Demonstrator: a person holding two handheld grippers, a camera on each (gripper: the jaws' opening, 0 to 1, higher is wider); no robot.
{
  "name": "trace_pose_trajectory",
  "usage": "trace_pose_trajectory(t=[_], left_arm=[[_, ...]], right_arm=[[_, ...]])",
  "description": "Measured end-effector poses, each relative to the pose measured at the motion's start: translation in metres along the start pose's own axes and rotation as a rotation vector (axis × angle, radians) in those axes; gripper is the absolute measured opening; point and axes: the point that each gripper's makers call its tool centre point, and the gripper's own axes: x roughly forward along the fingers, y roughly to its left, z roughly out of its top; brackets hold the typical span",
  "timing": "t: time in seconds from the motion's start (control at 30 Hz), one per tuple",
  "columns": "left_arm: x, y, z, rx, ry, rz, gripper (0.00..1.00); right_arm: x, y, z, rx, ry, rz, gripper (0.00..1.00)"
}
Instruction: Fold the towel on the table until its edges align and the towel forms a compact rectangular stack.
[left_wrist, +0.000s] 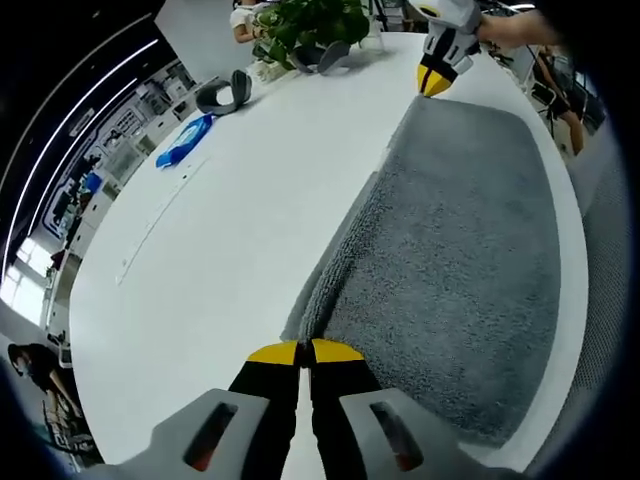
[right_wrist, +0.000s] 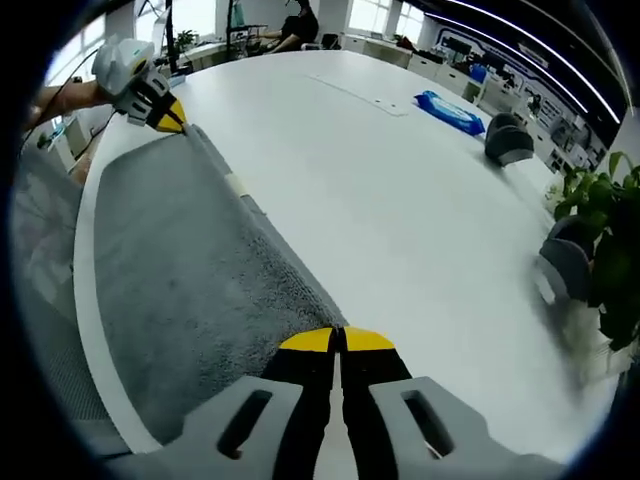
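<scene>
Two grippers, one grey towel (left_wrist: 455, 240) on the white worktop (left_wrist: 220, 250).
We see the left gripper (left_wrist: 304, 352) and right gripper (right_wrist: 338, 340) each clamped on opposite corners of the towel's folded edge.

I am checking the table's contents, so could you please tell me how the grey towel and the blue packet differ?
The grey towel is large, thick and fluffy; the blue packet is small, flat and glossy. The towel lies at the table's near edge, with the left gripper and right gripper shut on its corners; the packet lies apart, untouched. Both rest on the white table.
</scene>
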Motion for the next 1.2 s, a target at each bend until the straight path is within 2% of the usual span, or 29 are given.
trace_pose_trajectory(t=[0.23, 0.3, 0.33, 0.4, 0.43, 0.47, 0.57, 0.73, 0.83, 0.87, 0.9, 0.93, 1.0, 1.03, 1.2], left_arm=[[0.001, 0.0, 0.0, -0.008, -0.003, 0.003, 0.04], [0.0, 0.003, 0.0, -0.022, -0.006, 0.029, 0.08], [-0.002, 0.004, 0.001, -0.054, -0.009, 0.045, 0.1], [-0.009, 0.002, 0.009, -0.153, -0.059, 0.052, 0.15], [-0.013, -0.001, 0.014, -0.179, -0.086, 0.047, 0.18], [-0.015, -0.002, 0.015, -0.19, -0.095, 0.048, 0.2], [-0.033, -0.016, 0.029, -0.225, -0.148, 0.053, 0.2], [-0.051, -0.05, 0.057, -0.158, -0.209, 0.044, 0.2], [-0.056, -0.079, 0.079, -0.133, -0.262, -0.021, 0.19], [-0.055, -0.095, 0.086, -0.112, -0.273, -0.065, 0.19], [-0.054, -0.105, 0.09, -0.099, -0.276, -0.093, 0.19], [-0.052, -0.116, 0.092, -0.053, -0.264, -0.121, 0.18], [-0.046, -0.129, 0.096, 0.051, -0.231, -0.111, 0.13], [-0.044, -0.141, 0.101, 0.122, -0.225, -0.129, 0.1], [-0.04, -0.178, 0.126, 0.203, -0.244, -0.195, 0.01]], right_arm=[[0.002, 0.001, -0.002, 0.009, 0.001, 0.018, 0.0], [0.002, 0.001, -0.002, 0.012, -0.003, 0.034, 0.01], [0.001, 0.001, -0.002, 0.013, -0.005, 0.038, 0.01], [-0.001, 0.002, -0.002, 0.014, -0.018, 0.047, 0.03], [-0.003, 0.003, -0.001, 0.017, -0.031, 0.049, 0.02], [-0.008, 0.004, 0.005, 0.021, -0.075, 0.055, 0.01], [-0.018, 0.002, 0.012, 0.033, -0.122, 0.031, 0.02], [-0.035, 0.003, 0.025, 0.017, -0.178, 0.012, 0.06], [-0.04, 0.014, 0.036, -0.029, -0.201, 0.034, 0.05], [-0.039, 0.018, 0.037, -0.052, -0.198, 0.046, 0.05], [-0.038, 0.023, 0.038, -0.083, -0.192, 0.06, 0.03], [-0.035, 0.027, 0.037, -0.103, -0.183, 0.069, 0.01], [-0.028, 0.038, 0.035, -0.146, -0.153, 0.114, 0.0], [-0.025, 0.041, 0.035, -0.148, -0.15, 0.123, 0.0], [-0.01, 0.061, 0.038, -0.215, -0.102, 0.198, 0.0]])
